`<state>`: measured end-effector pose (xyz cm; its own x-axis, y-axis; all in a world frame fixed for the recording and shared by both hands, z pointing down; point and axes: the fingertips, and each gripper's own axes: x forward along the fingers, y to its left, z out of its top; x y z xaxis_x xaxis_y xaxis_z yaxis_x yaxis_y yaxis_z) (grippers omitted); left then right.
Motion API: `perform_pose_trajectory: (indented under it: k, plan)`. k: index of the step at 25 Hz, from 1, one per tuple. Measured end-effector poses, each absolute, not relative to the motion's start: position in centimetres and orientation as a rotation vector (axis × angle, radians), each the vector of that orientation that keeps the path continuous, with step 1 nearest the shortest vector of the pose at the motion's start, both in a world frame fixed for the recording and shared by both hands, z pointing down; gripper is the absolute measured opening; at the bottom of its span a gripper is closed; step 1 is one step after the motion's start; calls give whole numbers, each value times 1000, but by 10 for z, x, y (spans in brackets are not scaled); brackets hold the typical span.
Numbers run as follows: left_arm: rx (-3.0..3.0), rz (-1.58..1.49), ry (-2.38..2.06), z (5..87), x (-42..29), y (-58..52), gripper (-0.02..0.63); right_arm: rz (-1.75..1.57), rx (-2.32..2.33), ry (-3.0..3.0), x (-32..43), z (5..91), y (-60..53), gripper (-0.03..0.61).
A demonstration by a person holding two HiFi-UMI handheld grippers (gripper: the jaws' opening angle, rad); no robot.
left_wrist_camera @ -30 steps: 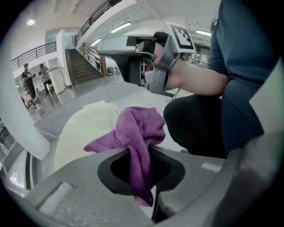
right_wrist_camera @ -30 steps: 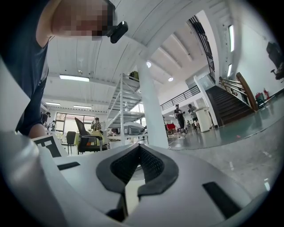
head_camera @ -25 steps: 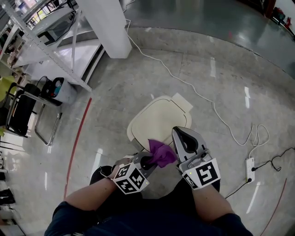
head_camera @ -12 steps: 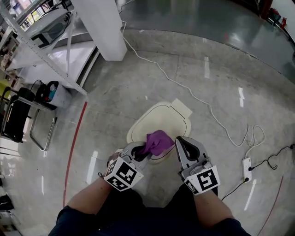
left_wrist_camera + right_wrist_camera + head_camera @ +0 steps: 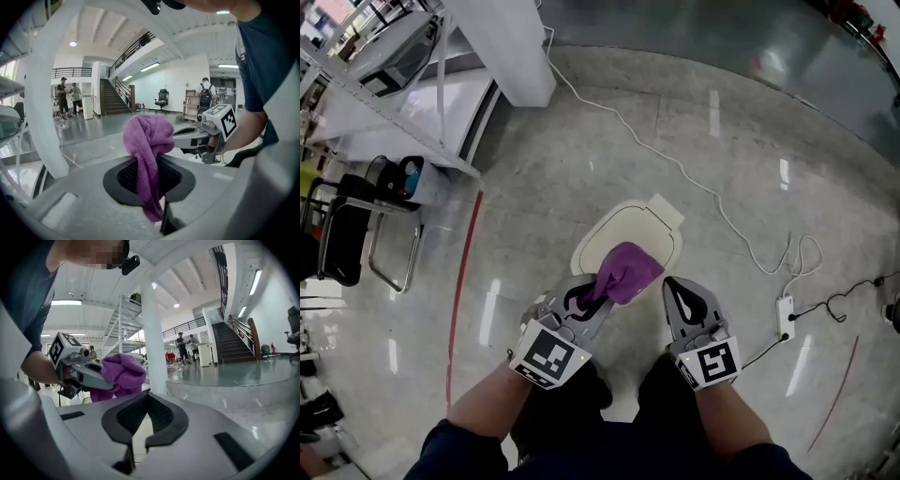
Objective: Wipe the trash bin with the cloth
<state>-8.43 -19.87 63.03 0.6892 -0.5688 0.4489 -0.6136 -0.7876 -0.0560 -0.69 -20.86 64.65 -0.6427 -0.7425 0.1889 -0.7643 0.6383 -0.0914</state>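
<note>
On floor, centre: trash bin point(image 5: 623, 230). Over its near edge: cloth point(image 5: 628, 270), clamped in left tool point(image 5: 592, 292). Just right of cloth: right tool point(image 5: 677, 292). Far right, on floor: power strip point(image 5: 785, 317).

head: high, steeply down | gripper views: low, level, close | shared: cloth point(image 5: 625, 272)

Bright ceiling lights, glare streaks on glossy floor point(image 5: 712, 112), fisheye edges, sharp focus
</note>
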Motion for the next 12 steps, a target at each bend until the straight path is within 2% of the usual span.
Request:
perform_pose_trajectory:
  k: [12]
  plan:
    - [2730,589,-1003,424,-81,-143,54,311,1172,-2671,2,451,-151,11]
